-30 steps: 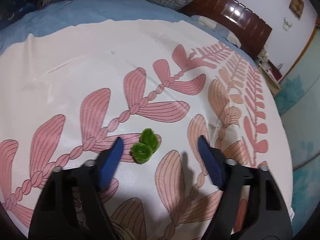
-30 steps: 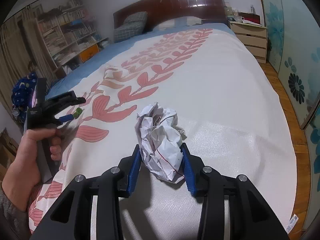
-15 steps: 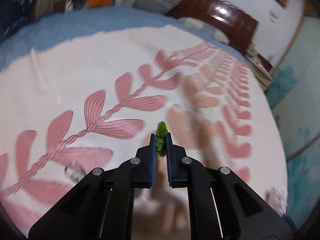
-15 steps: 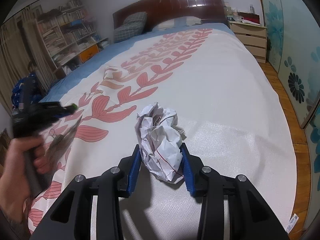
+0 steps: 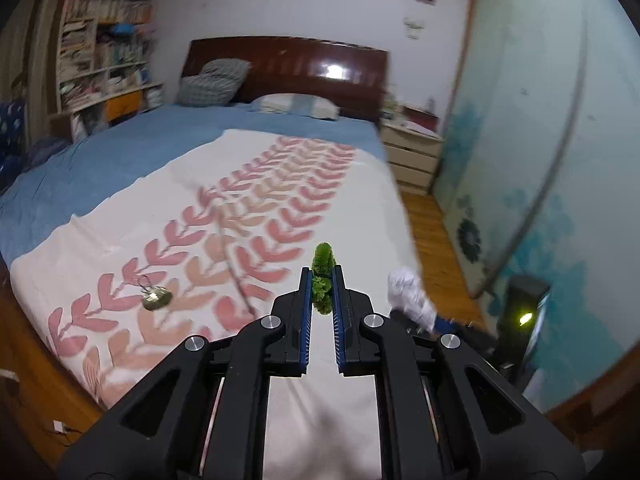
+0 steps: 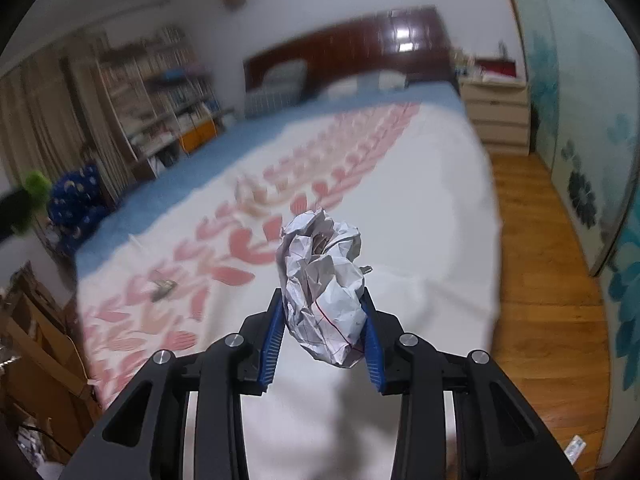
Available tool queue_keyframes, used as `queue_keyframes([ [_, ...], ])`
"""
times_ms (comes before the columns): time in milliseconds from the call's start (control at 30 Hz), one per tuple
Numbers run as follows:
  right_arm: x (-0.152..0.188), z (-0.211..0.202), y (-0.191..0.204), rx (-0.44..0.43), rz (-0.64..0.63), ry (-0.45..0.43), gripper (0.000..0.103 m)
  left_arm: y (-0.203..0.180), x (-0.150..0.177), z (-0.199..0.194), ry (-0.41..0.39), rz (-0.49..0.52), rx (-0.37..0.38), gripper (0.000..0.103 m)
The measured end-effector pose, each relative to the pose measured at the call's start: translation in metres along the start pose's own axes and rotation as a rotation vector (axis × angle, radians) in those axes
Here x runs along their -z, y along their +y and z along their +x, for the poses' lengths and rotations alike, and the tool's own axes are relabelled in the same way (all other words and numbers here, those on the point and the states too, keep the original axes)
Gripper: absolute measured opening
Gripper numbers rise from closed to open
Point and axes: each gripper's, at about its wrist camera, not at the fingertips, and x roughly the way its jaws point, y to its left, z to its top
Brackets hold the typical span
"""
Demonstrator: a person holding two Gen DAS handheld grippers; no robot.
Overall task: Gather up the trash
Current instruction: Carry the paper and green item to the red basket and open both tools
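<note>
We see the bed [image 5: 360, 184] w/ leaf-print cover. Right gripper [image 6: 322, 312] is closing on a paper ball [image 6: 322, 292], held above the bed; red lines on it, no legible writing. Left gripper [image 5: 322, 292] pinches a green fuzzy scrap [image 5: 323, 280], also aloft.

A keyring [image 5: 156, 299] lies on the bedspread [image 5: 192, 184], left of the left gripper [image 5: 321, 280]; pillows [image 5: 294, 105] behind.

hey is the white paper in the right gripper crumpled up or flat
Crumpled. The white lined paper is a creased ball, wedged between the blue pads of the right gripper, whose jaws are closing on it, above the bed.
</note>
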Motion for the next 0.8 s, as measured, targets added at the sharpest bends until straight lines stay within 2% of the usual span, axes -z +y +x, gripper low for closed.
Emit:
queue_keyframes([
  [100, 0.006, -0.077, -0.028, 0.032, 0.011, -0.047, 0.036, -0.039, 0.008, -0.021, -0.004, 0.031, 0.046, 0.009],
  [233, 0.03, -0.167, -0.081, 0.093, 0.02, -0.06, 0.036, -0.097, 0.022, -0.033, 0.016, 0.098, 0.119, 0.009],
  [367, 0.067, -0.253, -0.156, 0.249, 0.086, -0.029, 0.036, -0.169, 0.042, -0.035, 0.055, 0.195, 0.215, 0.009],
  [467, 0.101, -0.298, -0.21, 0.343, 0.155, 0.018, 0.036, -0.221, 0.059, -0.03, 0.098, 0.257, 0.292, 0.009],
  [533, 0.126, -0.312, -0.24, 0.383, 0.206, 0.062, 0.036, -0.254, 0.074, -0.023, 0.131, 0.301, 0.335, 0.009],
  [633, 0.171, -0.321, -0.279, 0.429, 0.281, 0.134, 0.036, -0.301, 0.105, -0.002, 0.222, 0.358, 0.415, 0.009],
  [800, 0.239, -0.317, -0.324, 0.455, 0.422, 0.252, 0.036, -0.363, 0.185, 0.039, 0.441, 0.449, 0.514, 0.009],
])
